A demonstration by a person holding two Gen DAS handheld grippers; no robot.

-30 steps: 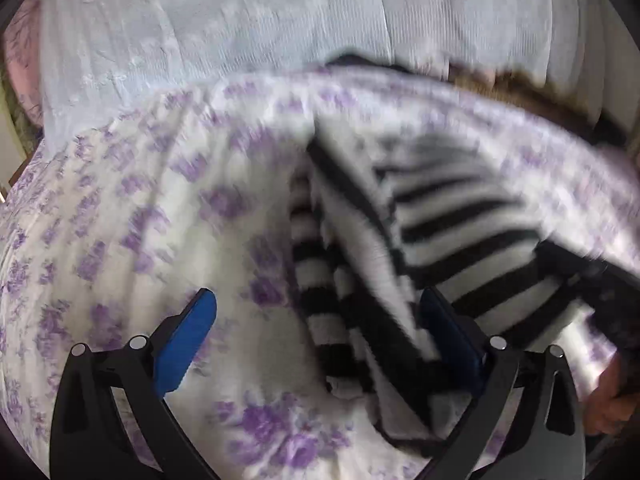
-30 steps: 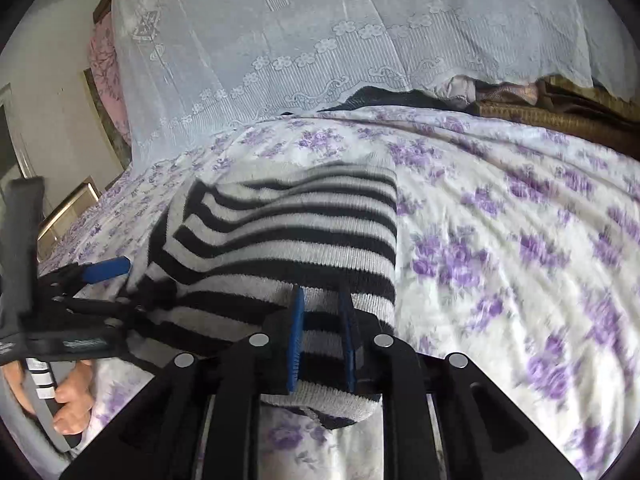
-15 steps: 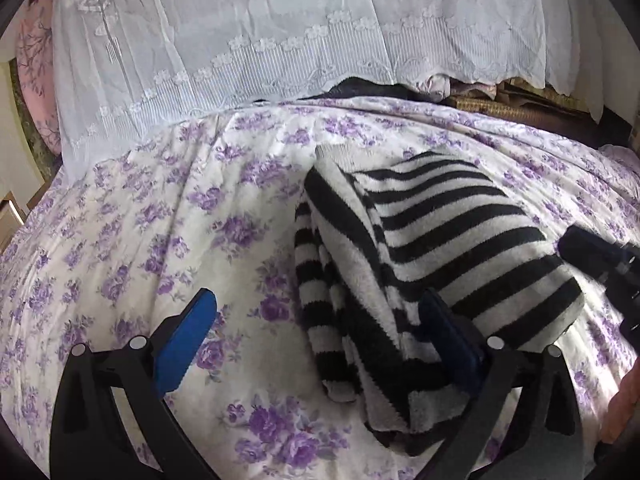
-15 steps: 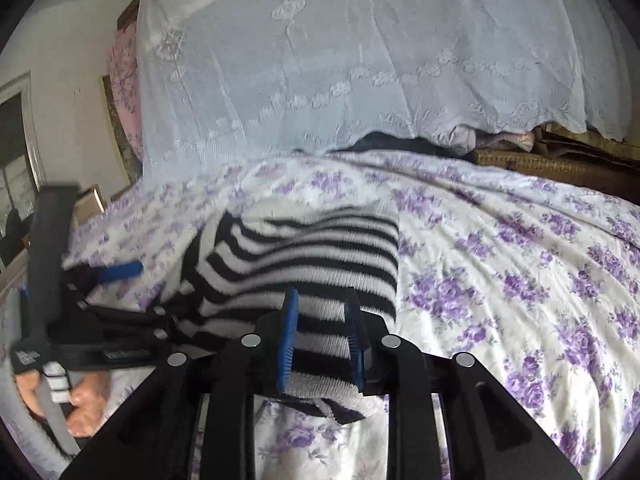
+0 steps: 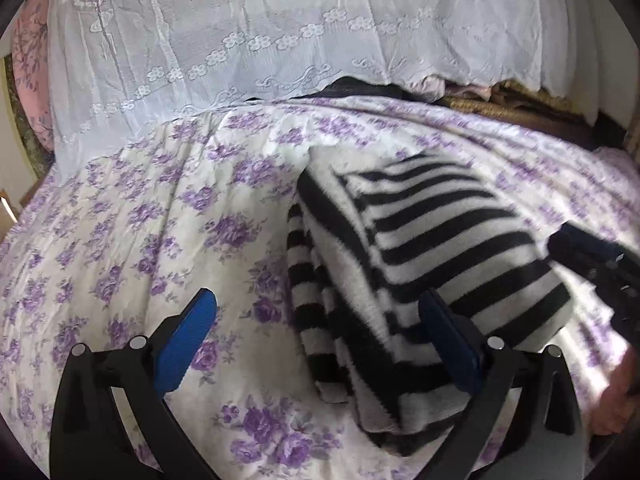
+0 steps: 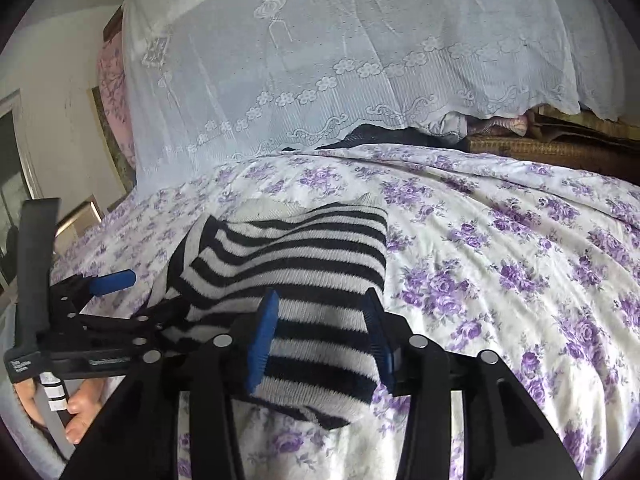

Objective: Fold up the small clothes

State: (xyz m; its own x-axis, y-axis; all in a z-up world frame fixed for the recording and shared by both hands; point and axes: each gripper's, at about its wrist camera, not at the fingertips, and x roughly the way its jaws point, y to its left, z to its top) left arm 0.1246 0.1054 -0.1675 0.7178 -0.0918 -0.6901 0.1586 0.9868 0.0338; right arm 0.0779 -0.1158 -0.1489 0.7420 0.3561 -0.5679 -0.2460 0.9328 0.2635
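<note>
The right hand-held gripper stood parted, its blue pads either side of the sweater's near edge at 6 o'clock, no longer squeezing it. The left hand-held gripper was released wide, one pad over the bedspread at 7 o'clock, the other against the sweater's near corner at 5 o'clock. The striped sweater lay folded on the floral bedspread, centre to lower right in the left view. A lace curtain hung at 12 o'clock, with piled cloth and wicker toward 2 o'clock.
</note>
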